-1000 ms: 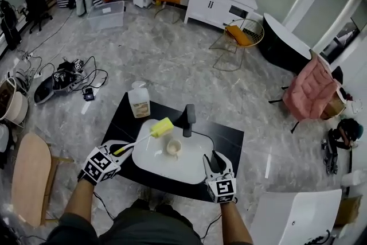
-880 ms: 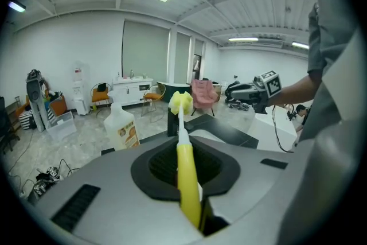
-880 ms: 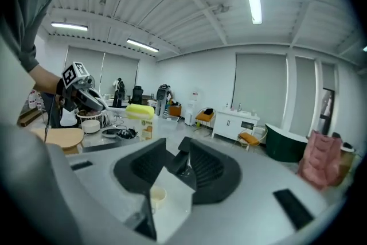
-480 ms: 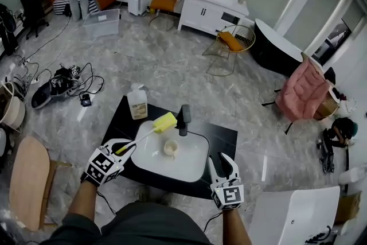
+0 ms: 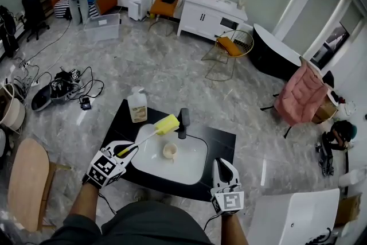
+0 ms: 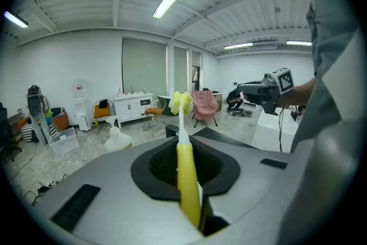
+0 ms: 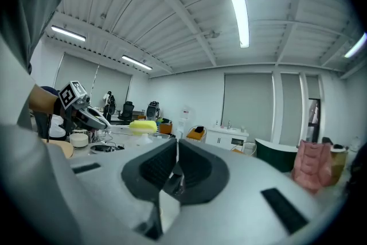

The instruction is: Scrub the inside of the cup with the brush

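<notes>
A small cream cup (image 5: 170, 151) stands upright in the white basin (image 5: 192, 168). My left gripper (image 5: 125, 151) is shut on the yellow handle of the brush (image 5: 143, 138). The brush's yellow sponge head (image 5: 167, 123) hangs above the basin's far left rim, up and left of the cup. In the left gripper view the handle (image 6: 187, 181) runs out from between the jaws to the sponge head (image 6: 181, 101). My right gripper (image 5: 222, 163) is at the table's near right edge, clear of the cup. Its jaws have just been closing and now meet with nothing between them (image 7: 175, 149).
The basin is set in a black table (image 5: 226, 143) with a black faucet (image 5: 183, 122) at its far rim. A soap bottle (image 5: 137, 105) stands at the table's far left corner. A wooden stool (image 5: 28, 181) is to the left, a white surface (image 5: 292, 215) to the right.
The right gripper's jaws have gone from wide apart to shut, and it has drawn back from the basin toward me. The brush head has lifted slightly; the cup has not moved.
</notes>
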